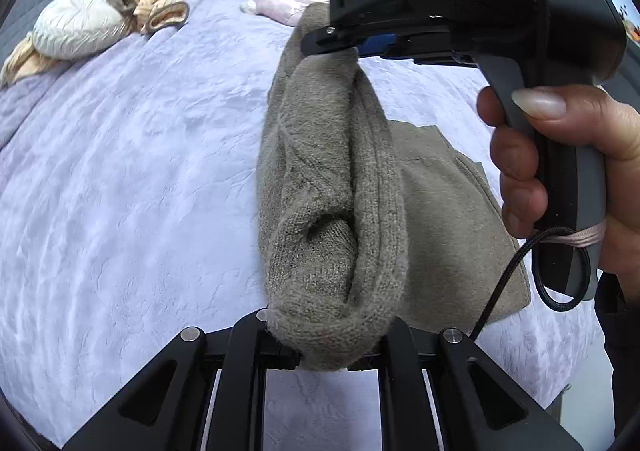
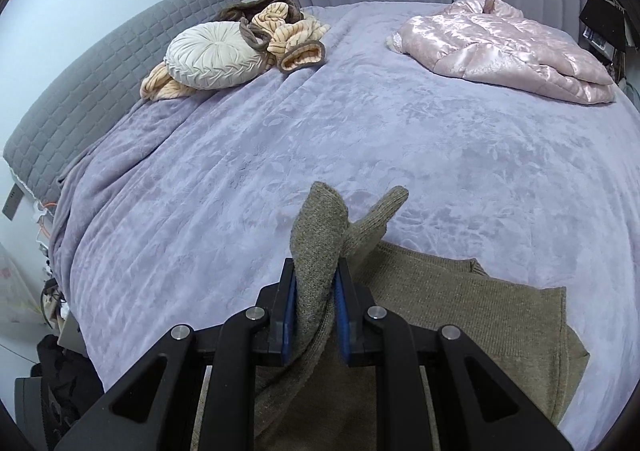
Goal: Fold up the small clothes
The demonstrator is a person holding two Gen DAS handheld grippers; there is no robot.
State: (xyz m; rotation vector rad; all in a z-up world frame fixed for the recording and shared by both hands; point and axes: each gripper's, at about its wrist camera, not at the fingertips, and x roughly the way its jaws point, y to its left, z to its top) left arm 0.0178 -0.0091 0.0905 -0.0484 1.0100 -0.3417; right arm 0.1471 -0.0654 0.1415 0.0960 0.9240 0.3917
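Roughly midway, you had both the left gripper (image 1: 340,351) and right gripper (image 2: 316,315) clamped on the sweater (image 1: 328,187), its body at 4 o'clock unfolded on the bed (image 2: 240,155).

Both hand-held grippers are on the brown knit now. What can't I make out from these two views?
- Left hand-held gripper fingertips: left wrist view, buried under the brown knit garment.
- Garment's near edge: right wrist view, cut off by the frame bottom and the right hand-held gripper.
- Garment type and sleeve layout: bunched folds hide them.
- Clutter beside the bed: right wrist view, too dark and small.
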